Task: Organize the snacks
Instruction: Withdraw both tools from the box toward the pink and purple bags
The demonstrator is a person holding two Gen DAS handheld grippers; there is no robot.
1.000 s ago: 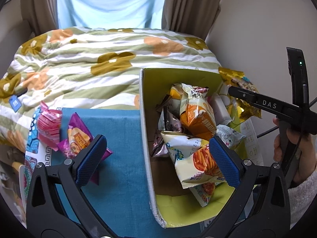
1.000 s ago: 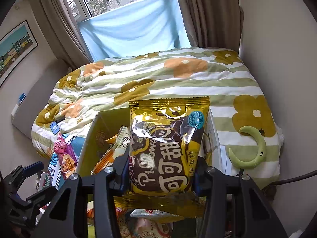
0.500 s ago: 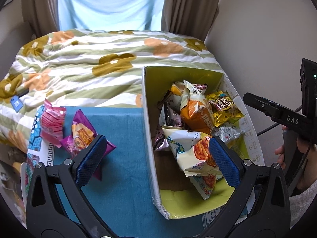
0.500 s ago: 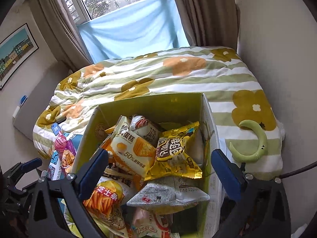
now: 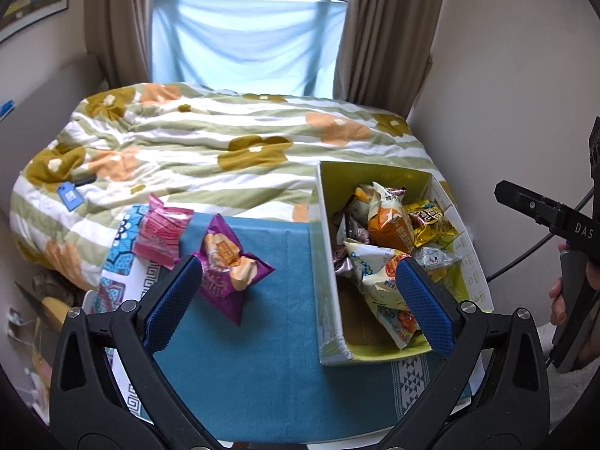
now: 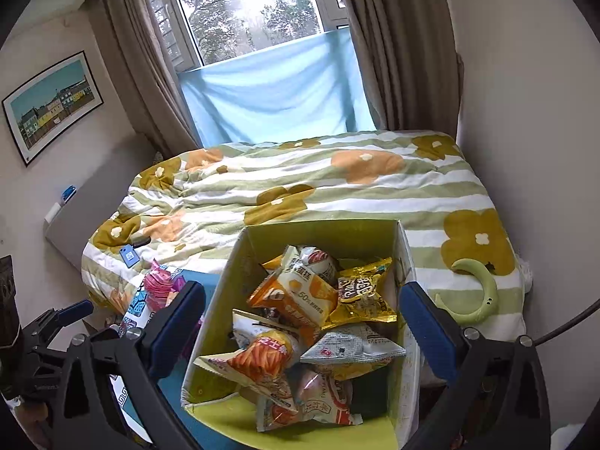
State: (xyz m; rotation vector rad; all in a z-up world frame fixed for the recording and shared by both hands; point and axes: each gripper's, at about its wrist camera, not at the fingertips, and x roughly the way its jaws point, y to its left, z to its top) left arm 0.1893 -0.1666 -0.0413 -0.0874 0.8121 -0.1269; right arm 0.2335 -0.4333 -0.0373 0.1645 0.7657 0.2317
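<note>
A yellow-green box (image 5: pixel 326 247) (image 6: pixel 225 273) stands on a teal cloth (image 5: pixel 262 345) and holds several snack bags. A gold bag (image 6: pixel 362 292) (image 5: pixel 431 221) lies in it at the far right. A purple bag (image 5: pixel 228 262) and a pink bag (image 5: pixel 161 230) (image 6: pixel 159 288) lie on the cloth left of the box. My left gripper (image 5: pixel 296 303) is open and empty, above the cloth and the box's left wall. My right gripper (image 6: pixel 302 328) is open and empty above the box; it also shows in the left wrist view (image 5: pixel 543 213).
A bed with a flowered green-striped quilt (image 5: pixel 232 150) (image 6: pixel 318 187) lies behind the cloth. A green crescent object (image 6: pixel 476 292) rests on the quilt right of the box. Walls close in on the right. A curtained window (image 6: pixel 262 37) is at the back.
My right gripper opened and let the gold bag fall into the box, then pulled back and up. My left gripper also drew back and rose, staying open.
</note>
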